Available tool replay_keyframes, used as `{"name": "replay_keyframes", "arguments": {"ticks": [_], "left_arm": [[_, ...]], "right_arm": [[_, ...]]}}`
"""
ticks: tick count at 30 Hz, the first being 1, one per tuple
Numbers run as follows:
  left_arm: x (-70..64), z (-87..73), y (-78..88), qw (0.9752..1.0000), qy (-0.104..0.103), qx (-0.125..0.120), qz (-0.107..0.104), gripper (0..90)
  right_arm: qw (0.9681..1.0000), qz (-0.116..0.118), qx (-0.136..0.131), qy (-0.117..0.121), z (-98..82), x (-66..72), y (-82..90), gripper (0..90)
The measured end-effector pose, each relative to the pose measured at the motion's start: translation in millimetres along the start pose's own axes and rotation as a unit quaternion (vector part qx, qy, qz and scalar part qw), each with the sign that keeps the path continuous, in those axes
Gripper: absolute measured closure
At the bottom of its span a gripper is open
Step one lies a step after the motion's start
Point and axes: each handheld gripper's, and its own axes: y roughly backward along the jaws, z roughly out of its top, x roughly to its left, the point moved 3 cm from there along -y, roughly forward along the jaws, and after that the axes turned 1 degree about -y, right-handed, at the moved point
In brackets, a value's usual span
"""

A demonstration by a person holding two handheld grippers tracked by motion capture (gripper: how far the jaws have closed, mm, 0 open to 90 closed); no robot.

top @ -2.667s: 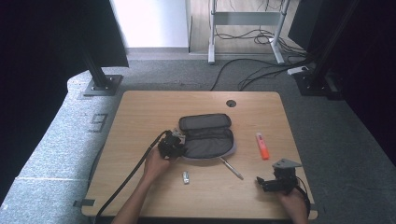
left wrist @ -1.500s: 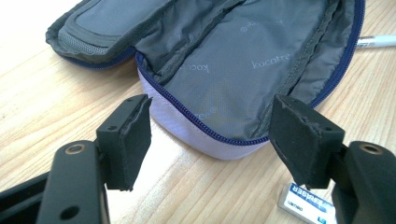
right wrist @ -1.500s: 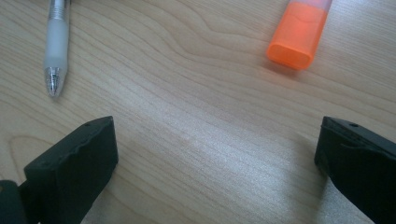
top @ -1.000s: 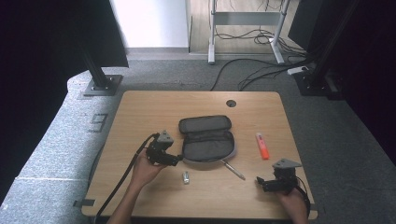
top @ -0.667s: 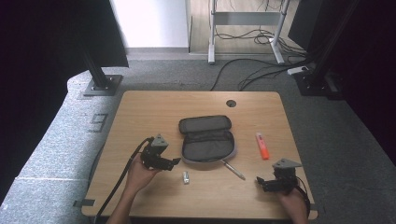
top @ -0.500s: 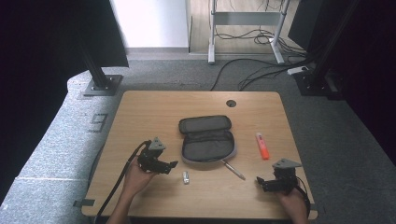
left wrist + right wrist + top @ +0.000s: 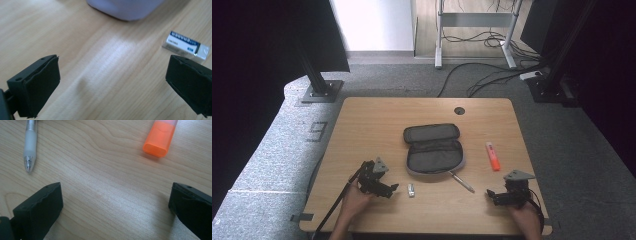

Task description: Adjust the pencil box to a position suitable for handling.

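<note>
The table (image 7: pixel 377 125) is light wood with fine lines in it, smooth and a bit shiny. The pencil case (image 7: pixel 433 148) looks like soft grey cloth. The eraser (image 7: pixel 185 45) sits in a glossy paper sleeve. The pen (image 7: pixel 30 143) is clear plastic with a metal tip. The highlighter (image 7: pixel 160 138) is smooth orange plastic. The gripper pads (image 7: pixel 41 86) look like matt black rubber.

A light wooden table (image 7: pixel 362 125) stands on grey carpet (image 7: pixel 272 150). An orange highlighter (image 7: pixel 492 156) lies right of centre; a clear ballpoint pen (image 7: pixel 462 181) lies nearer. Black cables (image 7: pixel 482 80) sprawl on the far floor beneath a grey metal desk frame (image 7: pixel 439 35).
</note>
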Motion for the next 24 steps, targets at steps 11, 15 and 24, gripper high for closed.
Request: {"name": "replay_keyframes", "arguments": {"ticks": [11, 15, 24], "left_arm": [[-12.7, -15.8, -17.8, 0.9998, -0.003, -0.005, -0.018, 0.0], [-12.5, -18.9, -19.8, 0.9992, 0.008, -0.02, -0.033, 0.0], [-10.6, -21.9, -20.3, 0.9986, 0.015, -0.027, -0.044, 0.0]], "right_arm": [[1.0, 0.0, 0.0, 0.0, 0.0, 0.0, 0.0, 0.0], [1.0, 0.0, 0.0, 0.0, 0.0, 0.0, 0.0, 0.0], [1.0, 0.0, 0.0, 0.0, 0.0, 0.0, 0.0, 0.0]]}}
